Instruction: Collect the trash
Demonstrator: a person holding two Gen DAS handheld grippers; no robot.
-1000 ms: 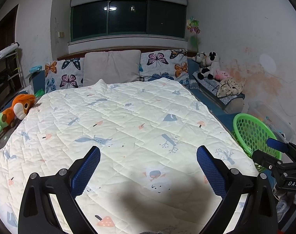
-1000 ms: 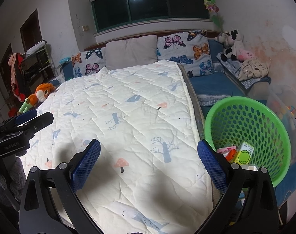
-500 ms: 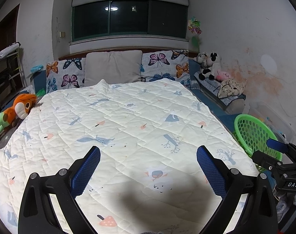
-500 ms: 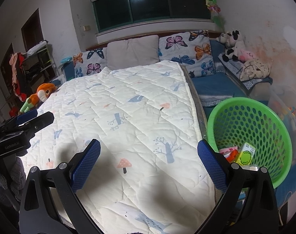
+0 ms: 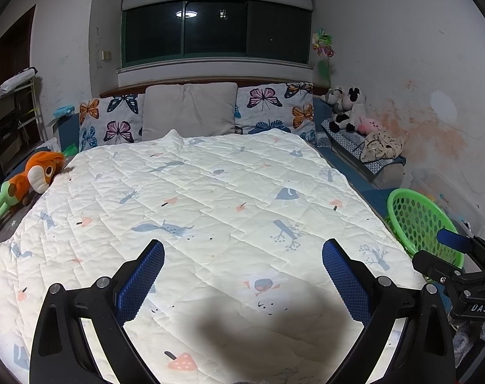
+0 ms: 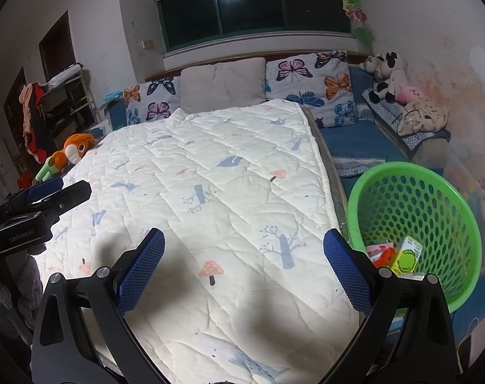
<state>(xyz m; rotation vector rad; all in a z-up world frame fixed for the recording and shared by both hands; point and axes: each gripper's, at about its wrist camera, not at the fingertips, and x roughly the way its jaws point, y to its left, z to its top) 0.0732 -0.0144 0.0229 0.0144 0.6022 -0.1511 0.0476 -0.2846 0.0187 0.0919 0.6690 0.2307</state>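
A green perforated basket [image 6: 415, 211] stands on the floor at the bed's right side, also seen in the left wrist view as the green basket [image 5: 418, 217]. Inside lie a yellow-green carton [image 6: 407, 256] and pink and orange wrappers [image 6: 381, 252]. My left gripper [image 5: 242, 272] hovers open over the foot of the white quilt [image 5: 210, 211], holding nothing. My right gripper [image 6: 244, 270] is open too, empty, over the quilt's right part with its right finger beside the basket. Each gripper shows at the edge of the other's view.
Butterfly pillows [image 5: 274, 108] and a grey cushion [image 5: 189, 112] line the headboard. An orange plush toy [image 5: 28, 179] lies at the bed's left edge. Soft toys [image 5: 348, 112] sit on a bench at the right wall. A clear plastic bin [image 5: 447, 195] stands behind the basket; shelves [image 6: 63, 105] at left.
Both views have drifted slightly back and down; the basket sits a little lower and farther right in frame. Both grippers stay open and empty.
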